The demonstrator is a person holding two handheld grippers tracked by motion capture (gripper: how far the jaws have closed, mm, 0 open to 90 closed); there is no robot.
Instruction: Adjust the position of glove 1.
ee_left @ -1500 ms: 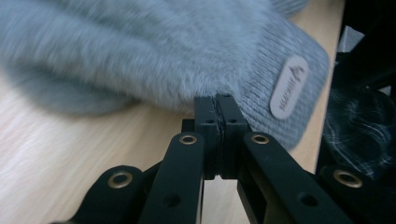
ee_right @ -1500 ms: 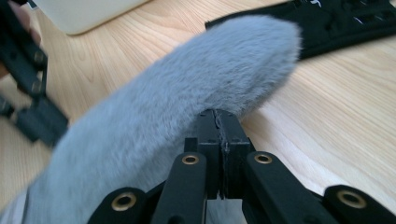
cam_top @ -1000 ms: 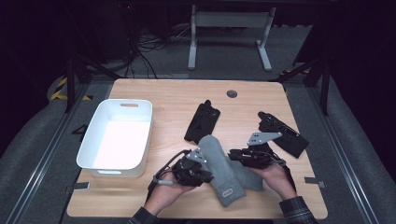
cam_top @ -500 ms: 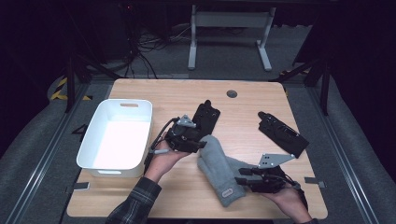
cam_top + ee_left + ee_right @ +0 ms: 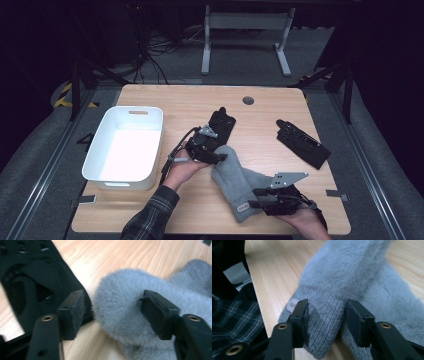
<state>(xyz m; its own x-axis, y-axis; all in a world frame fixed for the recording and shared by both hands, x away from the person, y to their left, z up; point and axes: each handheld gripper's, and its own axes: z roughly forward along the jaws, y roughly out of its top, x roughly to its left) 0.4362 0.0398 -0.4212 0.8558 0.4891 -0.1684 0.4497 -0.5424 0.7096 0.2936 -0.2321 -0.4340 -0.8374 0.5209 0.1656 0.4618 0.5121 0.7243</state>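
Note:
A grey fuzzy mitten [image 5: 231, 181] lies near the table's front edge, its knitted cuff toward the person. My left gripper [image 5: 221, 158] is at the mitten's far end. In the left gripper view its jaws stand open on either side of the fuzzy tip [image 5: 120, 302], and the left pad [image 5: 73, 312] is clear of the fleece. My right gripper [image 5: 253, 197] is at the near end. In the right gripper view its jaws press on the knitted cuff [image 5: 324, 315] from both sides, beside a small white label [image 5: 292, 304].
A white tray [image 5: 102, 157] stands at the left. One black glove [image 5: 221, 124] lies just beyond the left gripper, its edge next to the left jaw [image 5: 37, 277]. A second black glove [image 5: 302, 143] lies at the right. A plaid sleeve [image 5: 150, 215] reaches in from the front.
The left gripper went from the front of the table up to the mitten's far tip. The right gripper drew back toward the front edge with the cuff, and the mitten now lies stretched out.

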